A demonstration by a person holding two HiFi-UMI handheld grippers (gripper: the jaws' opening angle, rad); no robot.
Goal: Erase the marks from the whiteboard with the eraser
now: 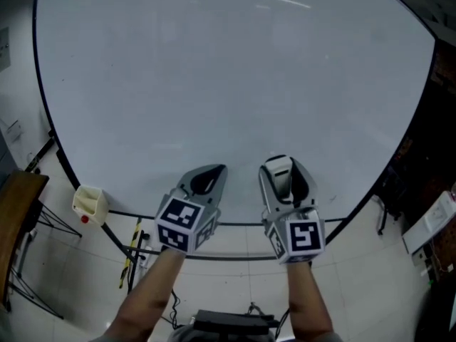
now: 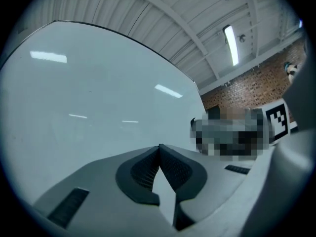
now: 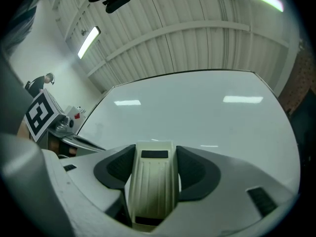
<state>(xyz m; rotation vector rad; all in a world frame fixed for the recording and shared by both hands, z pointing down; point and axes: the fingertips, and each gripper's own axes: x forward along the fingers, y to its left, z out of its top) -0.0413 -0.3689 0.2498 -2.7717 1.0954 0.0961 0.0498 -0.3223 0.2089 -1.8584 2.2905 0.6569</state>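
Note:
A large whiteboard (image 1: 228, 84) fills the head view, and I see no marks on it. My right gripper (image 1: 285, 169) is shut on a cream ribbed eraser (image 3: 152, 181), whose top (image 1: 279, 171) sticks out between the jaws, close to the board's lower part. My left gripper (image 1: 208, 179) is beside it to the left, jaws shut with nothing between them; in the left gripper view the dark pads (image 2: 148, 174) meet at the tip (image 2: 159, 149). The board (image 2: 89, 98) also fills that view, and the board (image 3: 197, 112) lies ahead in the right gripper view.
A small cream holder (image 1: 90, 204) with a red part hangs at the board's lower left edge. A wooden tabletop (image 1: 16, 219) and stand legs are on the left. A white box (image 1: 431, 219) lies on the floor at right. Brick wall (image 2: 247, 83) beyond the board.

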